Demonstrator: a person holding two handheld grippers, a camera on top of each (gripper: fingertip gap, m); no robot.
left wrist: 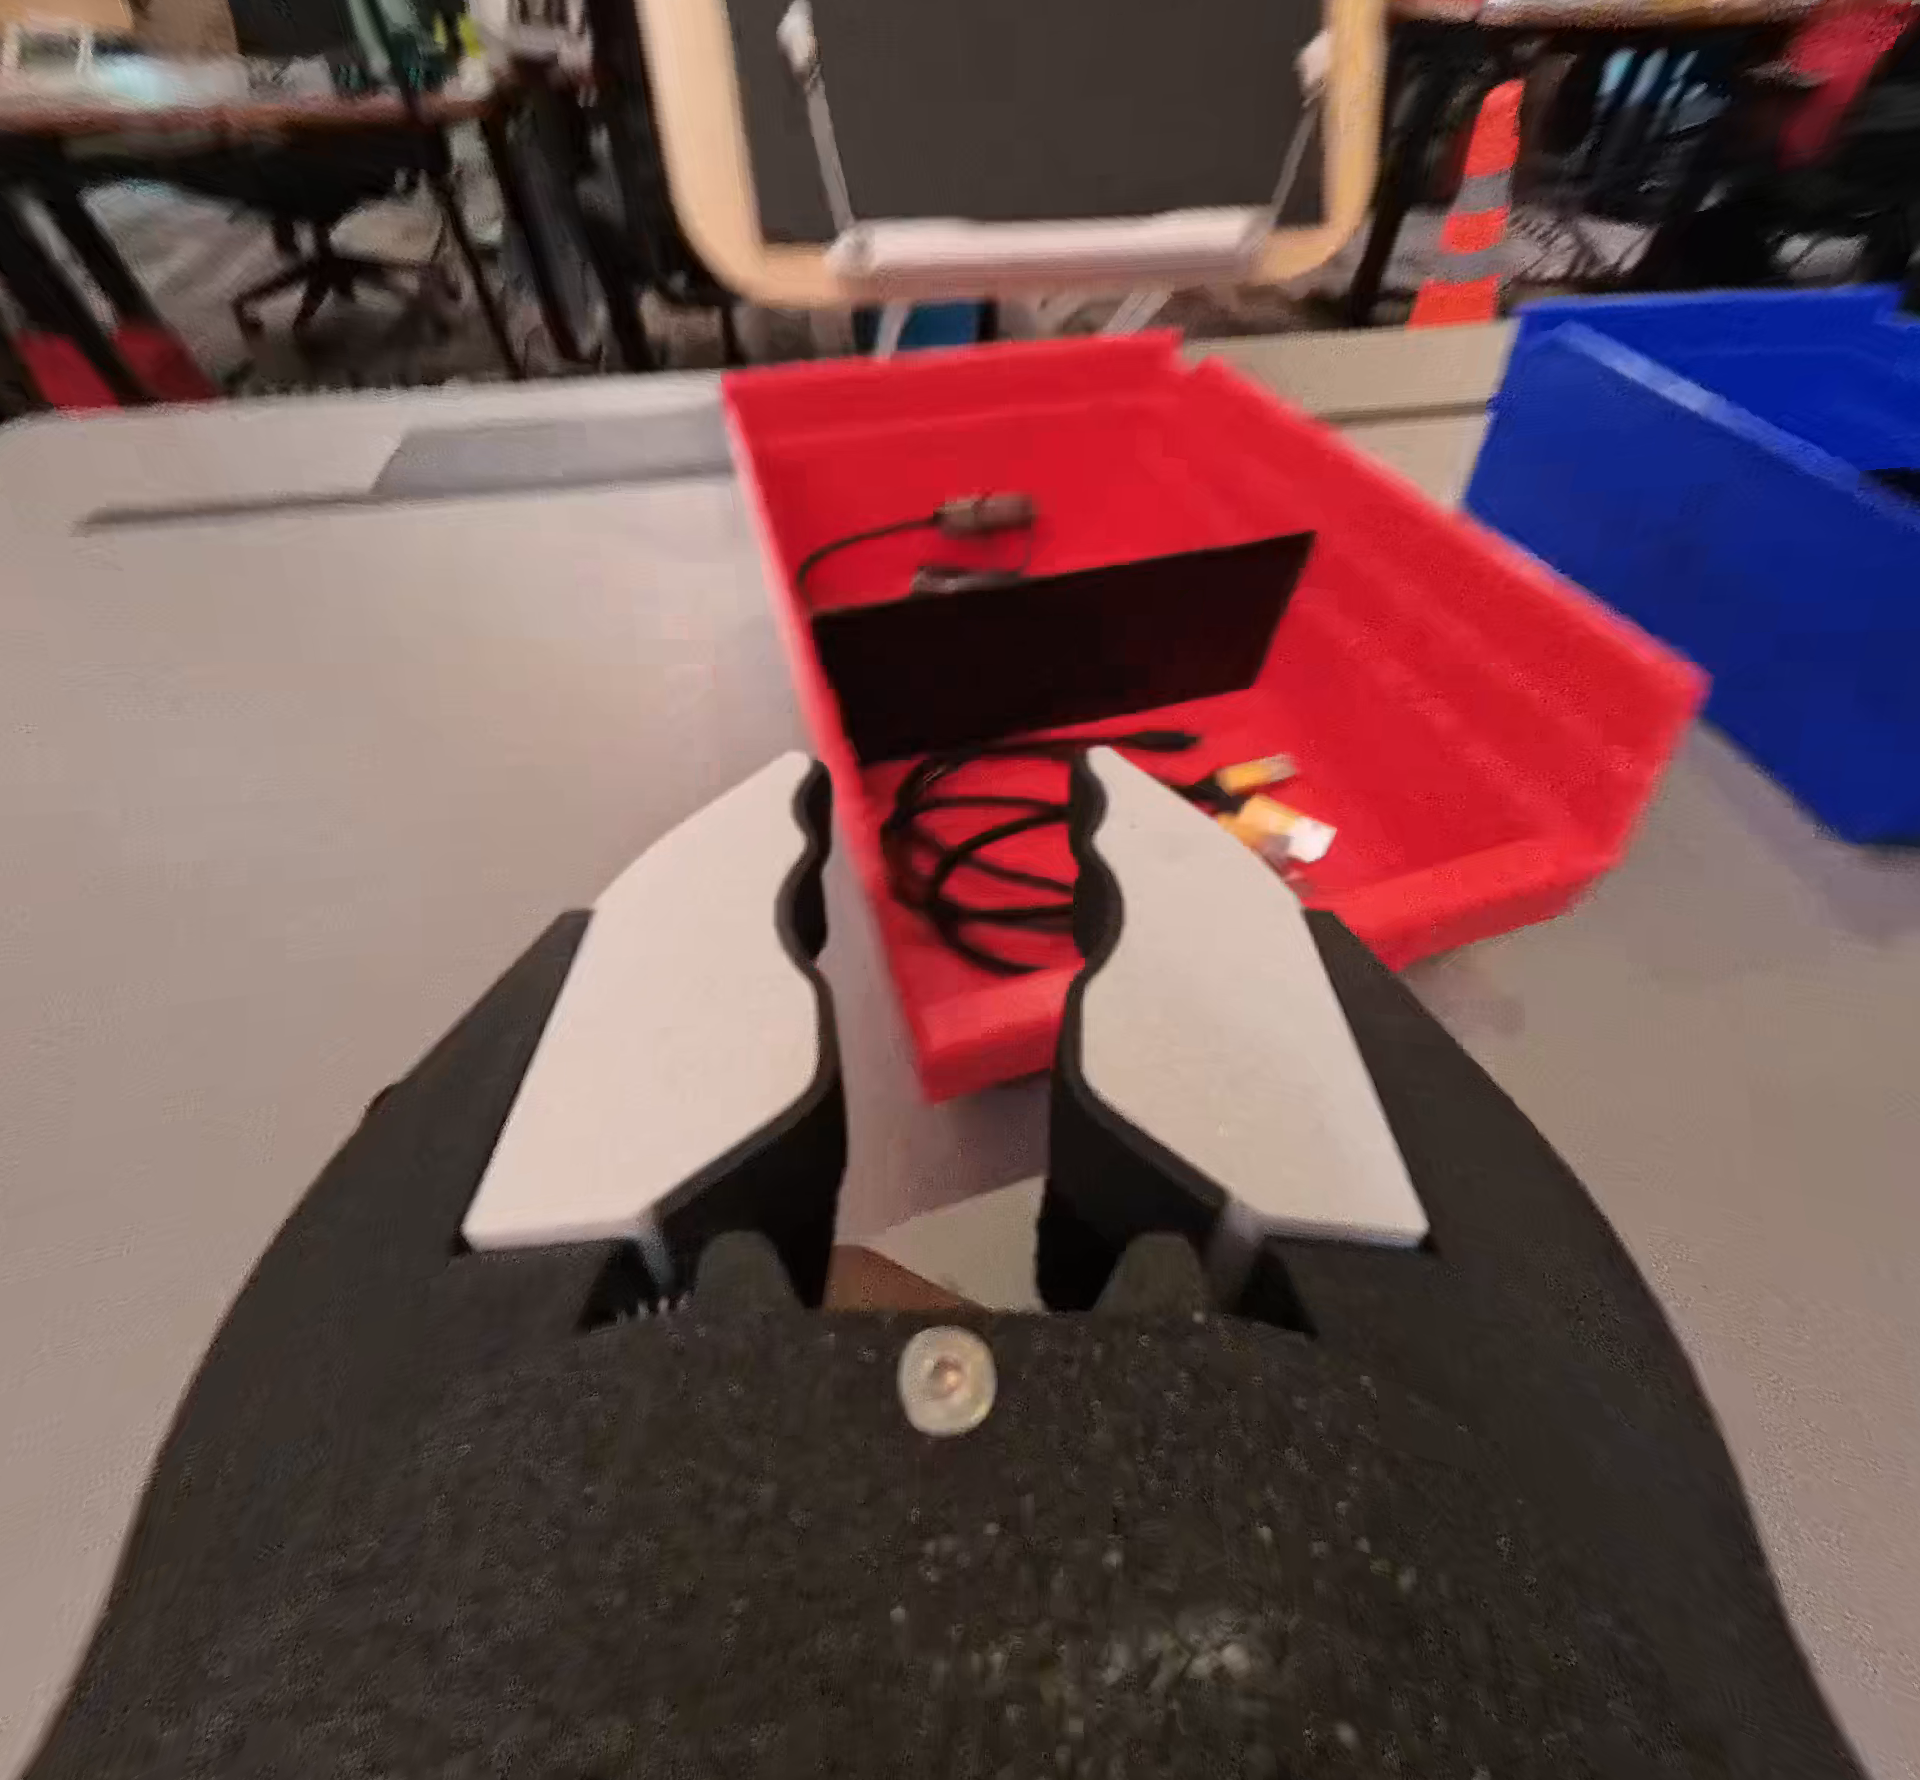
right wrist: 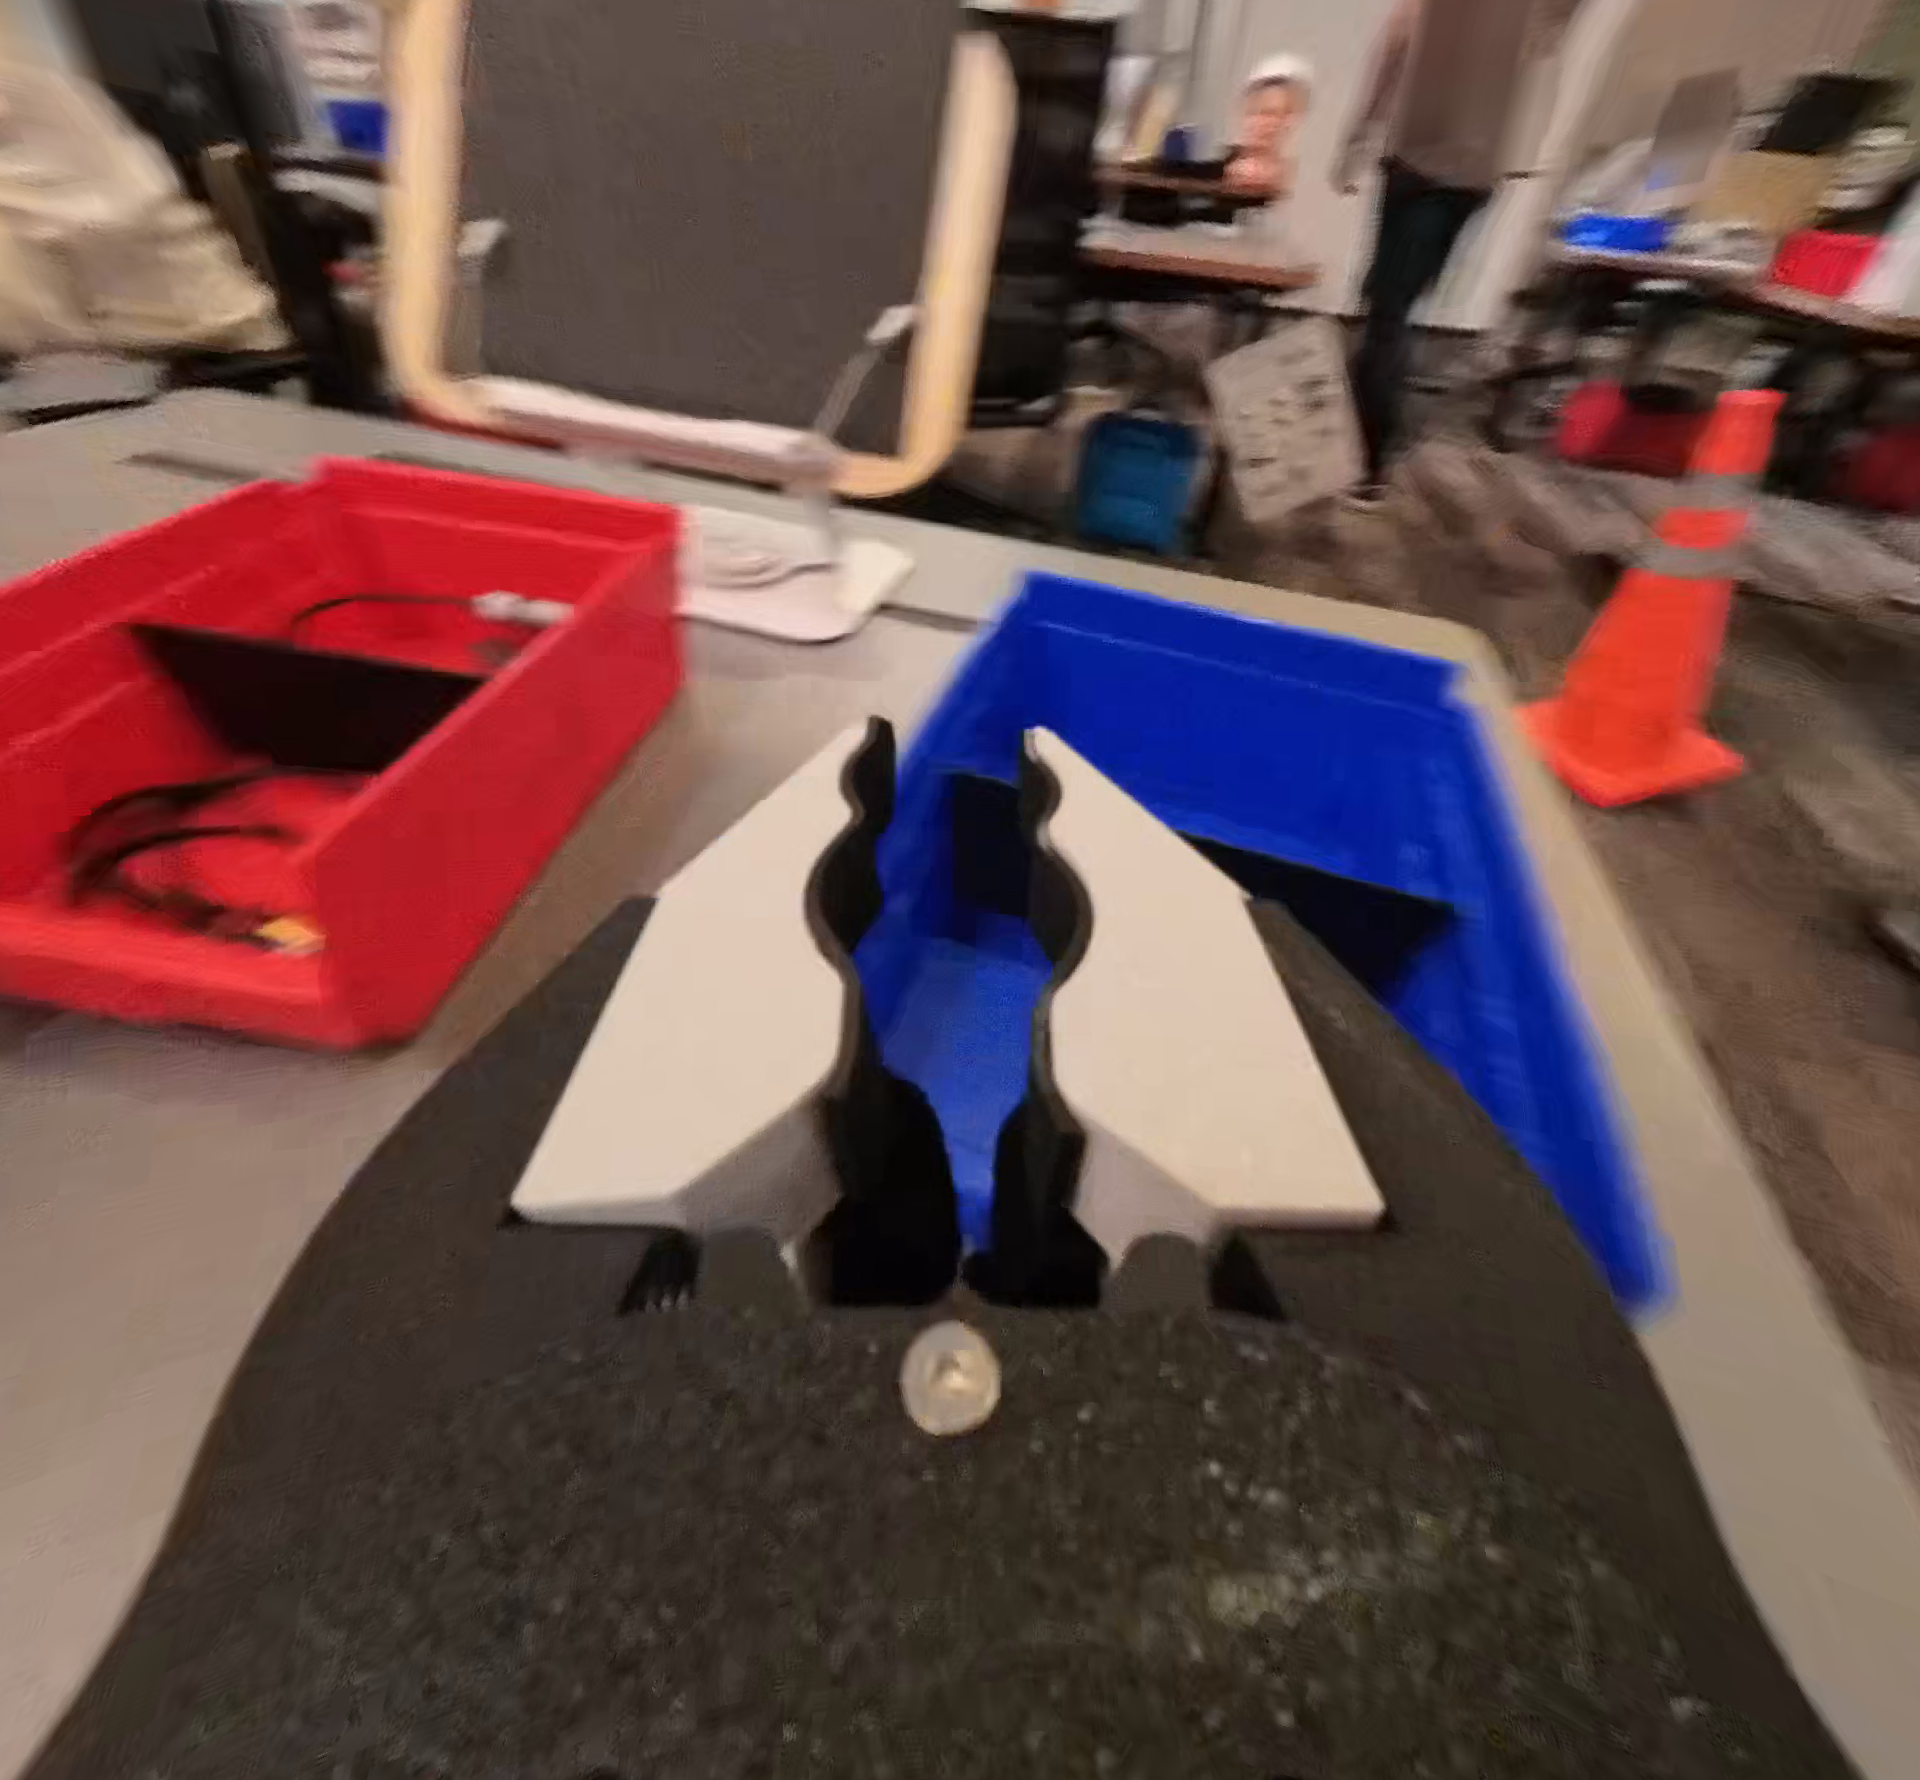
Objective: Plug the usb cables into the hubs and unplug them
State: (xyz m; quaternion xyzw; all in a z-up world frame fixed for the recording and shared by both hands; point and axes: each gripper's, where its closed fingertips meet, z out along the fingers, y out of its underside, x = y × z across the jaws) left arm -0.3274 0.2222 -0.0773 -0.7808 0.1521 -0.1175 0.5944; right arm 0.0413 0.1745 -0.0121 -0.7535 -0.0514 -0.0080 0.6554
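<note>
Red bin (left wrist: 1455, 722) on the grey table (left wrist: 312, 743) holds a coiled black cable (left wrist: 977, 857) beside a black divider (left wrist: 1049, 650); the left gripper (left wrist: 951, 774) hovers over its near corner, parted and empty. The right gripper (right wrist: 956, 743), narrowly parted and empty, hangs over the blue bin (right wrist: 1299, 722)

Open tops, divided bins

A black divider panel (left wrist: 1060, 655) crossed the red plastic bin (left wrist: 1455, 691); bare grey tabletop (left wrist: 364, 743) lay beside it.

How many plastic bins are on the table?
2. The red bin sits on the gray table, holding black cables and a black divider. The blue bin stands to its right. More could be hidden outside the views.
</note>
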